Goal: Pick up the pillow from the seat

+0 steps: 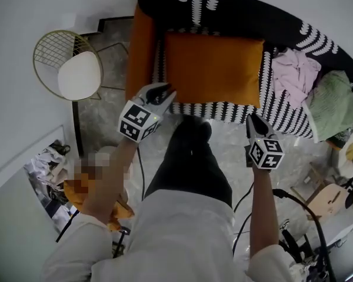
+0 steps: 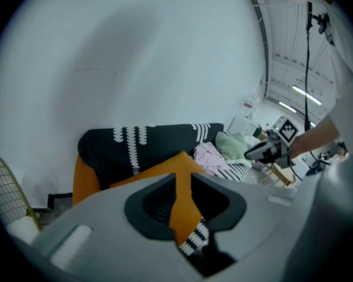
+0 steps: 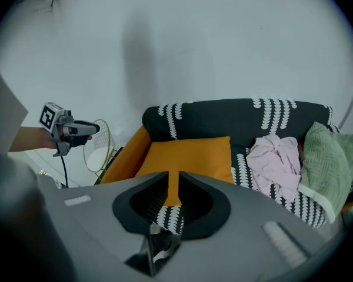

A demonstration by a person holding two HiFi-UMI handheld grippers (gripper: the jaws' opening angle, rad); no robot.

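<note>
An orange pillow [image 1: 215, 69] lies at the left end of the sofa seat [image 1: 282, 107]. The left hand-held gripper [image 1: 165, 93] and the right hand-held gripper [image 1: 251, 119] hover off its front edge, jaws slightly parted, empty.

I count one pillow [image 1: 215, 68], one sofa [image 1: 247, 13] and one wire chair [image 1: 79, 75]. I see two grippers: left gripper [image 1: 166, 93], right gripper [image 1: 251, 118].

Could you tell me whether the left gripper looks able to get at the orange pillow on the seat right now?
Probably yes: the left gripper hangs just off the near left corner of the pillow with nothing between them. Its jaws stand only slightly apart, so they may need to open wider.
</note>
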